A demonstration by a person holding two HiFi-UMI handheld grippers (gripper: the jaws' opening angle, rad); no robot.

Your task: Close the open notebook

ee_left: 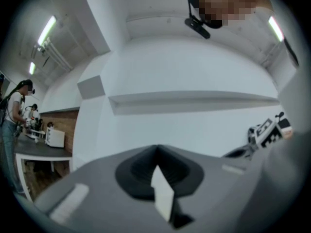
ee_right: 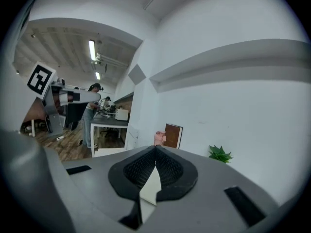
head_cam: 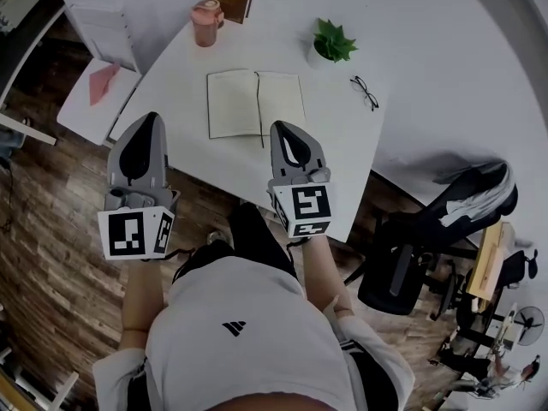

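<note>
While both pairs are pinched together on nothing, my right tongs (head_cam: 279, 128) (ee_right: 155, 148) point at the near edge of the open cream-paged notebook (head_cam: 255, 103), and my left tongs (head_cam: 153, 116) (ee_left: 156, 148) sit by the table's left corner, well apart from it. The notebook lies flat on the smooth white table (head_cam: 342, 139), its two pages spread either side of a dark centre fold.

My worry is the lift. With tips this blunt and joined, I judge that a thin page edge could slip off them, or a single leaf could rise and crease instead of the whole half turning over. A push rather than a lift could skate the light book across the slick top towards the pink ridged tumbler (head_cam: 206, 22) or the thin black-framed spectacles (head_cam: 364, 92). My jaws are hard grey plastic with teardrop hollows and ribbed black pads. The paper looks matte and limp.
</note>
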